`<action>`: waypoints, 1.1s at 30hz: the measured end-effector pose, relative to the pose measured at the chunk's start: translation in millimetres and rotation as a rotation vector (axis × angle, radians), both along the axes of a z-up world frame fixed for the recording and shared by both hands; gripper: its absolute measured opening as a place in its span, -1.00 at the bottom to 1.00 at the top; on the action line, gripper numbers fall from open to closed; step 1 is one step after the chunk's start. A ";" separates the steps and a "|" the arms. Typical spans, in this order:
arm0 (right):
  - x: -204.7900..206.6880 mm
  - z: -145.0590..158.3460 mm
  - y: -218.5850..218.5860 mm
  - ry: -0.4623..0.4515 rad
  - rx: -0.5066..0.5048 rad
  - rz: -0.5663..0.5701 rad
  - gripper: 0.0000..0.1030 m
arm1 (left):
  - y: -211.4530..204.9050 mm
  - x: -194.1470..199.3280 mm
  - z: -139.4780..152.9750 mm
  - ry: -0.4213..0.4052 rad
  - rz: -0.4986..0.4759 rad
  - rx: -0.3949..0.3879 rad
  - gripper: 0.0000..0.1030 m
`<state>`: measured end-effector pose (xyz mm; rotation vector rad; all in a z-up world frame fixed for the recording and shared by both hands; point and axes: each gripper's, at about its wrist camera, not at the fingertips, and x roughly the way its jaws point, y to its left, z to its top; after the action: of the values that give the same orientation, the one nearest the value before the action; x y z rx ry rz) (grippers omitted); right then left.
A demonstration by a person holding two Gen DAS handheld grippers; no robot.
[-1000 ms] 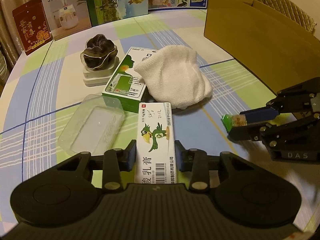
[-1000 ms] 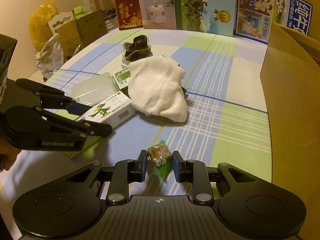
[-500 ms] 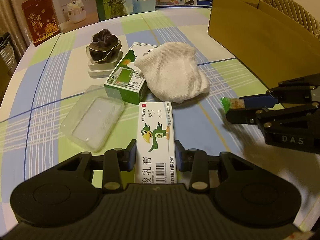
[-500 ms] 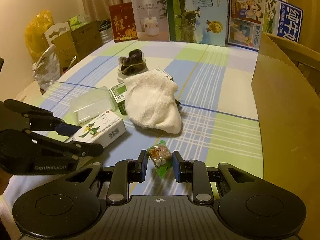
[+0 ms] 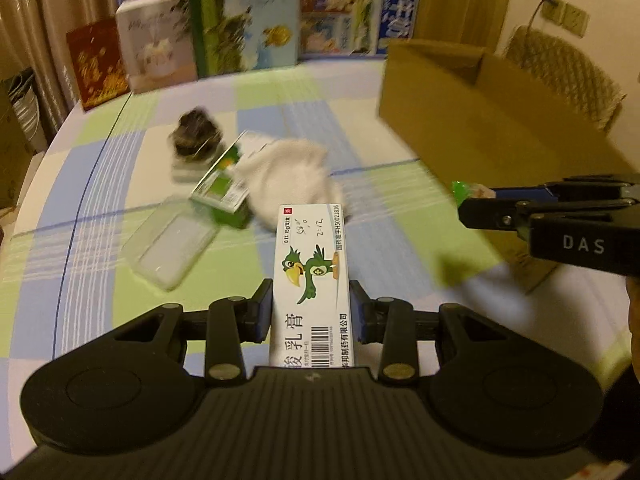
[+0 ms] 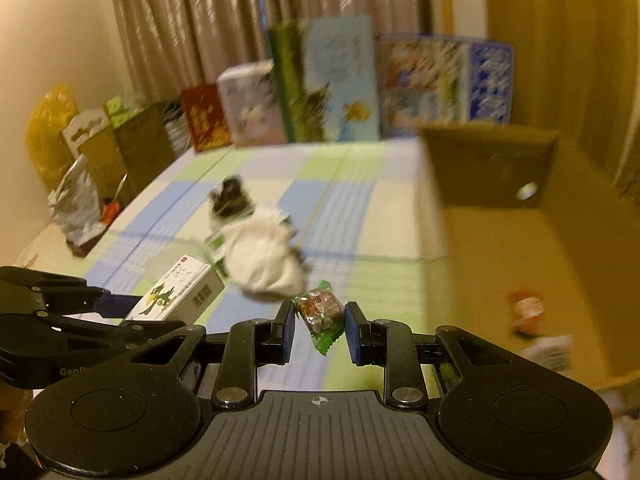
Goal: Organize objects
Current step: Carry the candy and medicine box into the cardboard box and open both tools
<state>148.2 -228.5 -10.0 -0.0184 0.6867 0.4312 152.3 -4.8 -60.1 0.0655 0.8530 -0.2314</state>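
1. At the far left of the table [image 5: 100,168], the clear plastic tray [image 5: 170,242] lay empty and nothing touched it. Just beside it on the right stood the green carton [image 5: 224,196], and behind that the dark round thing on a white base [image 5: 194,140], too blurred to name.
2. The white cloth [image 5: 288,178] rested over the green carton, in the middle of the table, the same place as a second before.
3. The left tongs [image 5: 311,312] were closed on the white medicine box with the bird picture [image 5: 310,276]. A second earlier this box was low over the table; now it had been lifted clear, well above the cloth.
4. The right tongs [image 6: 319,328] were closed on the small green candy packet [image 6: 320,312]. They too had risen, and the view had turned to the right.
5. On the right stood the open cardboard box [image 6: 492,168]. Its inside was now visible: a small orange-red thing [image 6: 526,310] and something white near it, both blurred, already lay on its floor.
6. My judgement: both picks were finished and the carrying had begun. The cardboard box seemed to be the goal, and the candy packet was nearer to its opening than the medicine box was. The cloth, carton and tray were not yet sorted.
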 end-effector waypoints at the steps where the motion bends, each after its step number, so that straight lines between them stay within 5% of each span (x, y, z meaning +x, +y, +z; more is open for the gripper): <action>1: -3.5 10.0 -8.9 -0.018 0.000 -0.014 -0.54 | -6.7 -2.5 7.6 -0.013 -0.008 -0.008 -0.37; 7: -8.0 49.7 -67.6 -0.062 -0.020 -0.122 -0.54 | -56.8 -7.5 49.1 -0.073 -0.070 -0.058 -0.37; 16: 4.0 63.2 -141.1 -0.021 0.006 -0.239 -0.54 | -143.1 2.7 96.1 -0.119 -0.184 -0.127 -0.37; 33: 36.3 44.7 -183.1 0.028 0.061 -0.296 -0.54 | -219.1 52.5 84.6 -0.115 -0.255 -0.104 -0.34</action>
<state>184.4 -411.6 34.7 0.1456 0.6910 0.1676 204.8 -224.0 24.5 0.0901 0.7165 -0.5065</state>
